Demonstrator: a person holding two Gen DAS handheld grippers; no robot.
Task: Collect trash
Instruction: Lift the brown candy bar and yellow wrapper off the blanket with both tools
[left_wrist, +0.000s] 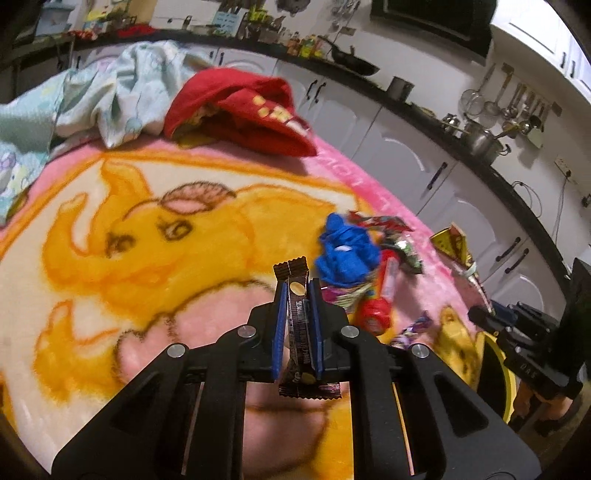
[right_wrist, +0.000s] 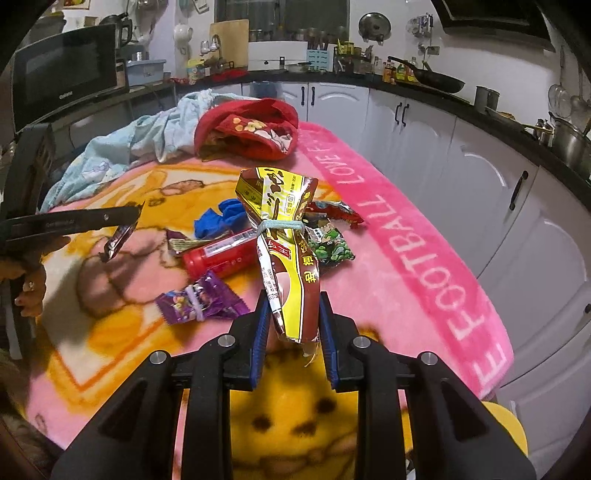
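Your left gripper (left_wrist: 298, 291) is clamped on a slim brown wrapper (left_wrist: 297, 317) standing between its pads, while your right gripper (right_wrist: 291, 314) pinches the crumpled yellow-and-brown packet (right_wrist: 284, 236).

A slim dark brown wrapper (left_wrist: 298, 325) stands upright, pinched between blue fingers (left_wrist: 280, 325). A crumpled yellow-and-brown snack bag (right_wrist: 286, 251), tied at its middle with a pale band, is clamped at its lower end and lifted off the blanket. Lying on the pink blanket (right_wrist: 406, 251): a red tube (right_wrist: 221, 258), a purple wrapper (right_wrist: 199, 301), a green packet (right_wrist: 330, 247), a crumpled blue piece (right_wrist: 219, 218)
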